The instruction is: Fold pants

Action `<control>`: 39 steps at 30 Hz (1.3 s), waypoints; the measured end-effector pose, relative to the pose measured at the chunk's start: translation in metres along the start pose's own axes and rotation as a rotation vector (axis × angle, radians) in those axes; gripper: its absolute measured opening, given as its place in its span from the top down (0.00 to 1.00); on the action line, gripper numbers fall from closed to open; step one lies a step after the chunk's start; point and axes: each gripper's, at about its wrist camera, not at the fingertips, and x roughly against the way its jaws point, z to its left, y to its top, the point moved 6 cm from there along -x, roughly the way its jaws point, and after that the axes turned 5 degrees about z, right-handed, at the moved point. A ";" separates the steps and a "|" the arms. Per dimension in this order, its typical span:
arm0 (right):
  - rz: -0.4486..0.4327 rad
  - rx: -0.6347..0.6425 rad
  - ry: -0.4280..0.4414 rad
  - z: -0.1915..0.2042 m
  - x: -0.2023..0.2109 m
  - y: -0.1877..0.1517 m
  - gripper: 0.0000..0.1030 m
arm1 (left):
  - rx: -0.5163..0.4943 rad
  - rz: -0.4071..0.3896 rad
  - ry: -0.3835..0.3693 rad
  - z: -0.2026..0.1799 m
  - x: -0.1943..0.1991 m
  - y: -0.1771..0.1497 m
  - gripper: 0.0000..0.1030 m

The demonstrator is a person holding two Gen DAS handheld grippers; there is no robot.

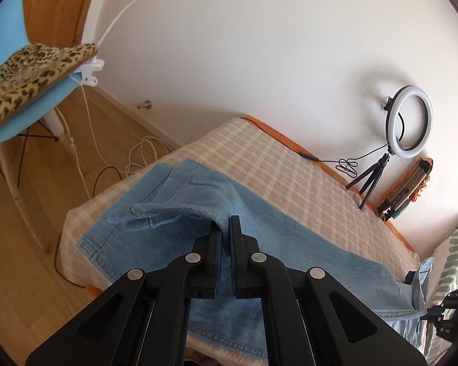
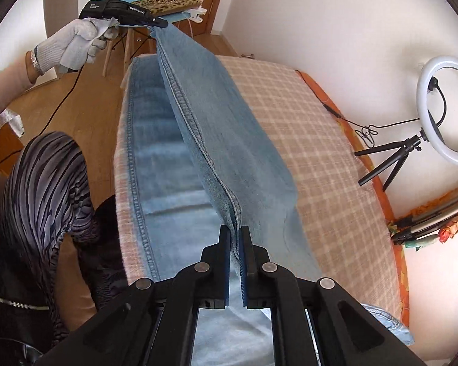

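While jeans (image 2: 204, 140) hang pinched, ring light (image 2: 448, 109) beside bed (image 2: 320, 140)

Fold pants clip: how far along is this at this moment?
Early. Done: jeans spread along the checked blanket. In hand: left gripper and right gripper each pinch the upper leg's edge, lifting it taut above the lower leg. Left: lay it over, then fold lengthwise.

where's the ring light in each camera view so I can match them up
Left wrist: ring light sits upper right, against the white wall, past the bed's far edge.
Right wrist: ring light is at the far right edge, on its black tripod.
Shared landmark: the checked bedcover under the jeans.
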 end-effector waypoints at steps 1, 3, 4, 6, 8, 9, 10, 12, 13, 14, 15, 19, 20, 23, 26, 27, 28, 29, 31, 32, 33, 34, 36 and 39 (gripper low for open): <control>0.020 -0.001 0.024 0.013 -0.010 -0.007 0.98 | 0.014 0.020 0.005 0.008 -0.004 -0.013 0.97; 0.070 0.000 0.070 0.034 -0.034 -0.020 0.98 | 0.051 0.052 0.007 0.024 -0.014 -0.033 0.97; 0.093 0.005 0.075 0.041 -0.046 -0.026 0.98 | 0.085 0.063 -0.009 0.031 -0.018 -0.041 0.97; 0.127 -0.003 0.084 0.048 -0.065 -0.032 0.97 | 0.137 0.066 -0.032 0.042 -0.022 -0.050 0.97; 0.166 -0.019 0.121 0.049 -0.077 -0.035 0.94 | 0.145 0.060 -0.047 0.044 -0.025 -0.054 0.97; 0.184 -0.018 0.145 0.049 -0.079 -0.034 0.92 | 0.146 0.059 -0.059 0.043 -0.026 -0.054 0.97; 0.192 -0.015 0.167 0.047 -0.079 -0.032 0.88 | 0.147 0.059 -0.069 0.042 -0.028 -0.053 0.96; 0.162 -0.030 0.186 0.043 -0.072 -0.021 0.75 | 0.160 0.051 -0.093 0.042 -0.031 -0.050 0.93; 0.139 -0.046 0.216 0.041 -0.067 -0.012 0.65 | 0.169 0.047 -0.103 0.042 -0.031 -0.048 0.83; 0.110 -0.059 0.236 0.038 -0.063 -0.002 0.61 | 0.180 0.042 -0.113 0.044 -0.032 -0.047 0.67; 0.080 -0.069 0.245 0.036 -0.058 0.010 0.60 | 0.197 0.041 -0.123 0.045 -0.035 -0.045 0.61; -0.024 -0.108 0.281 0.021 -0.057 0.069 0.56 | 0.292 0.033 -0.163 0.056 -0.045 -0.038 0.57; -0.043 -0.111 0.282 0.018 -0.060 0.084 0.56 | 0.305 0.027 -0.158 0.058 -0.047 -0.036 0.57; -0.090 -0.120 0.283 0.010 -0.075 0.138 0.52 | 0.353 0.001 -0.173 0.069 -0.048 -0.028 0.57; -0.118 -0.141 0.323 0.003 -0.097 0.190 0.47 | 0.388 -0.023 -0.174 0.080 -0.046 -0.022 0.57; -0.126 -0.143 0.327 0.001 -0.105 0.206 0.46 | 0.390 -0.023 -0.182 0.082 -0.046 -0.021 0.59; -0.132 -0.144 0.333 -0.001 -0.113 0.223 0.45 | 0.381 -0.021 -0.176 0.083 -0.047 -0.020 0.59; -0.135 -0.146 0.341 -0.003 -0.122 0.239 0.45 | 0.361 -0.018 -0.163 0.082 -0.048 -0.020 0.60; -0.138 -0.159 0.350 -0.008 -0.141 0.270 0.44 | 0.322 -0.023 -0.137 0.080 -0.049 -0.019 0.68; -0.134 -0.170 0.363 -0.011 -0.152 0.284 0.44 | 0.304 -0.029 -0.116 0.080 -0.049 -0.018 0.72; -0.128 -0.187 0.380 -0.015 -0.164 0.298 0.44 | 0.293 -0.034 -0.104 0.080 -0.049 -0.018 0.75; -0.124 -0.205 0.393 -0.018 -0.174 0.311 0.44 | 0.288 -0.042 -0.100 0.081 -0.048 -0.018 0.79; -0.122 -0.236 0.418 -0.025 -0.194 0.335 0.44 | 0.286 -0.065 -0.090 0.084 -0.044 -0.017 0.84; -0.114 -0.281 0.492 -0.030 -0.220 0.365 0.44 | 0.281 -0.100 -0.072 0.091 -0.035 -0.016 0.90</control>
